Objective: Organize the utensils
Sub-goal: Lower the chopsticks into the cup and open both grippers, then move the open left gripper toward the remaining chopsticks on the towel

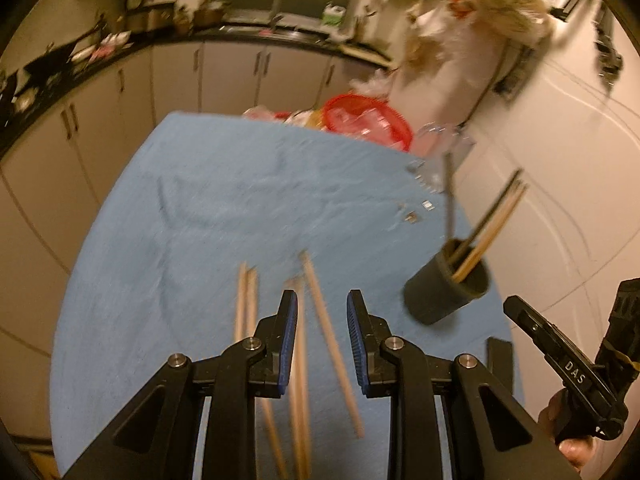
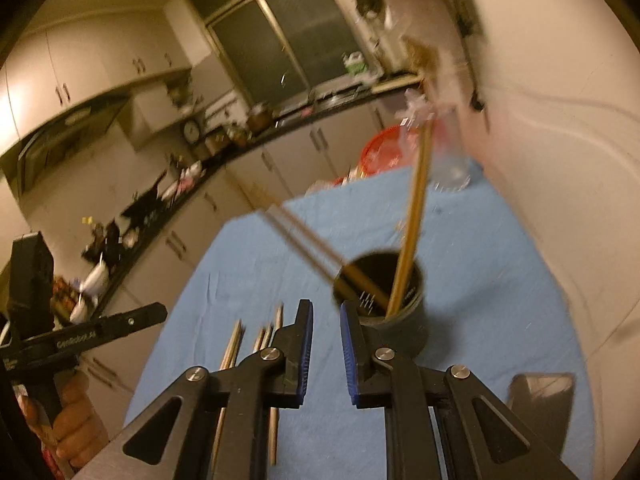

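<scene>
The left gripper (image 1: 322,312) hung over the blue cloth (image 1: 208,200) that covered the counter, its blue-padded jaws a narrow gap apart and gripping nothing. Loose wooden chopsticks (image 1: 332,344) lay on the cloth in the lower middle of the left wrist view, some running under and between the jaws without touching the pads as far as the blur allowed. To the right of them stood a dark round cup (image 1: 448,292) with several chopsticks leaning out of it toward the upper right.

In the right wrist view the right gripper (image 2: 325,320) also stood narrowly apart and empty, just in front of the same cup (image 2: 404,320), which sat at the centre of the frame. More chopsticks (image 2: 232,348) lay on the cloth at lower left. A red bowl (image 2: 384,152) showed beyond the cloth's far edge.
</scene>
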Action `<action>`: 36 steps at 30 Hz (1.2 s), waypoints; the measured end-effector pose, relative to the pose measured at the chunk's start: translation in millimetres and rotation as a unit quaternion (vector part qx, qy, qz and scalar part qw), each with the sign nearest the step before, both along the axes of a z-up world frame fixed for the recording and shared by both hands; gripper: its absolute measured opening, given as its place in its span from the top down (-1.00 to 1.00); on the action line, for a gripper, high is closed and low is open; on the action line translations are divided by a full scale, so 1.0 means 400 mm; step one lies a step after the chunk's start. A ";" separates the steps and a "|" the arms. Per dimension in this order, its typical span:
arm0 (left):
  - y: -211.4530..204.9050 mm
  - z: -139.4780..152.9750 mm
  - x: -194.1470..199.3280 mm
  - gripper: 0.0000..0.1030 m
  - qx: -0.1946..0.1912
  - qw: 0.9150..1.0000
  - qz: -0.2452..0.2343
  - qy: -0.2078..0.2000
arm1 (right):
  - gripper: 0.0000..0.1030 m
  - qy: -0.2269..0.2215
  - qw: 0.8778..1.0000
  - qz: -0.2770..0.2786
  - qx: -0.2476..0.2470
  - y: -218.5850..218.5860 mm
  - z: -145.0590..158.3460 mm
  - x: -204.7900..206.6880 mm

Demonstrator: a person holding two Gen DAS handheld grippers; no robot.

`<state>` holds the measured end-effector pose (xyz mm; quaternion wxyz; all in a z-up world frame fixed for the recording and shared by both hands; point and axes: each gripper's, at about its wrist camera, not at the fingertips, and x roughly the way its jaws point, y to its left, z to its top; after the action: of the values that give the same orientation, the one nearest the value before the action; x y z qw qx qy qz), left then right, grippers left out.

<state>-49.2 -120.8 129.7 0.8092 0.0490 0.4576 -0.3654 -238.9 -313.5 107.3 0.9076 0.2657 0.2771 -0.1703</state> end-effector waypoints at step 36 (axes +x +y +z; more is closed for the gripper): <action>0.212 -0.300 0.110 0.72 0.081 0.990 0.063 0.097 | 0.69 0.132 0.988 0.085 0.010 0.156 -0.187 0.230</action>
<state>-5.2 -36.1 9.8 0.7754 0.0501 0.5644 -0.2787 -147.0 -251.1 32.3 0.8714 0.2252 0.4179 -0.1237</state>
